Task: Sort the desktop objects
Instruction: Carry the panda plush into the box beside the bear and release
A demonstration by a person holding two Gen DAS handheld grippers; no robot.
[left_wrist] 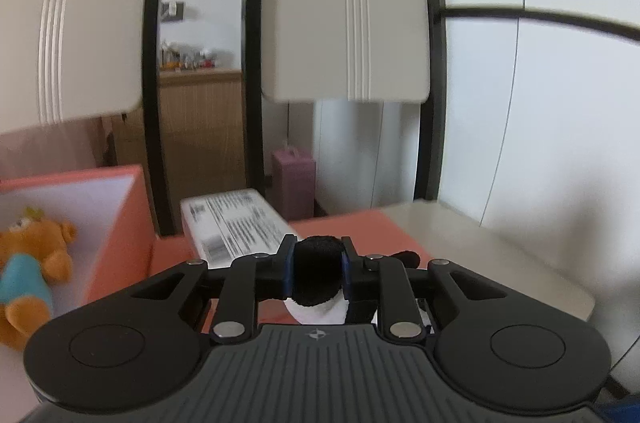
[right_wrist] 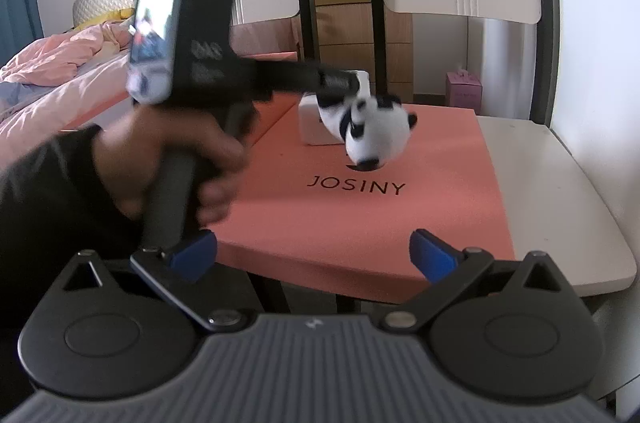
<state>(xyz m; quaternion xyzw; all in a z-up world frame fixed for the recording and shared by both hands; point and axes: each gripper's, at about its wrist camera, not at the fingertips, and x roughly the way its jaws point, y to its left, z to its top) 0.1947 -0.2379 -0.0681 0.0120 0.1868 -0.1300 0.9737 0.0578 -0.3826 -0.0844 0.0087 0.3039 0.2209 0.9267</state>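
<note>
My left gripper is shut on a black-and-white panda plush and holds it above the orange mat. In the right wrist view the panda hangs head down from the left gripper, above the mat and in front of a white box. My right gripper is open and empty, near the mat's front edge. An orange box at the left holds an orange-and-blue plush toy.
A white labelled box lies on the mat beyond the left gripper. The beige table extends right of the mat. Two chairs stand behind the table. A bed is at the left. A pink box sits on the floor.
</note>
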